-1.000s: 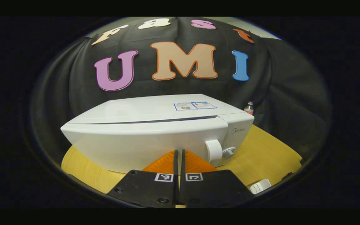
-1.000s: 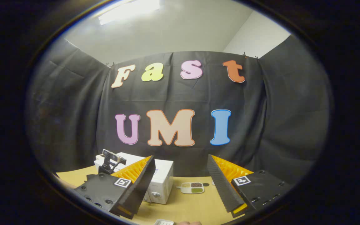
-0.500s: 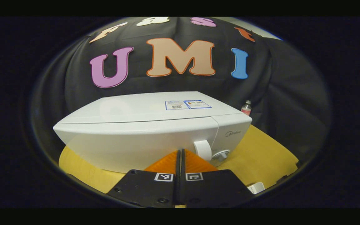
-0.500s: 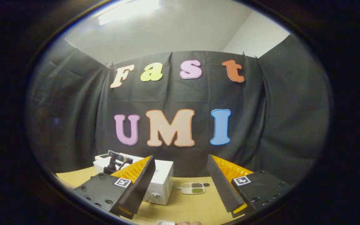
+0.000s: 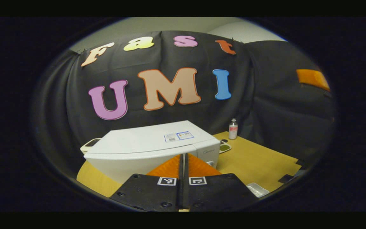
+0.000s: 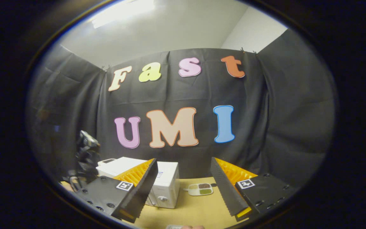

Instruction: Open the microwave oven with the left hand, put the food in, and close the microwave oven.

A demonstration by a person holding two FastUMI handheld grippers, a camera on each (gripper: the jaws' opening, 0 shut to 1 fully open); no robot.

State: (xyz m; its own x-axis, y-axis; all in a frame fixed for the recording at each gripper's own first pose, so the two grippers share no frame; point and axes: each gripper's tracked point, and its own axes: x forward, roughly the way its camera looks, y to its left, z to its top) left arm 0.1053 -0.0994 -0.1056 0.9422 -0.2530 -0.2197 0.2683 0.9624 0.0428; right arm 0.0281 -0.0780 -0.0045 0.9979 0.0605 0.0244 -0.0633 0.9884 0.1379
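Observation:
The white microwave [image 5: 145, 148] stands on the wooden table with its door looking shut; its knob side faces right. My left gripper [image 5: 183, 158] is shut with nothing between its fingers, held back from the microwave's front and above it. The food tray [image 5: 224, 147], with green and brown portions, lies on the table to the right of the microwave, also seen as the tray [image 6: 201, 189] beside the microwave [image 6: 167, 184]. My right gripper [image 6: 183, 160] is open and empty, high above the table. One of its orange fingers [image 5: 312, 79] shows at the upper right.
A small bottle [image 5: 233, 128] stands at the back of the table [image 5: 256, 162] near the cloth wall. A white flat device [image 5: 89, 144] lies behind the microwave's left end. Another small white object [image 5: 257, 189] sits at the table's near right edge.
My left gripper, still shut, has pulled back and up from the microwave's front, which now looks smaller and farther. The right gripper has barely moved and stays open.

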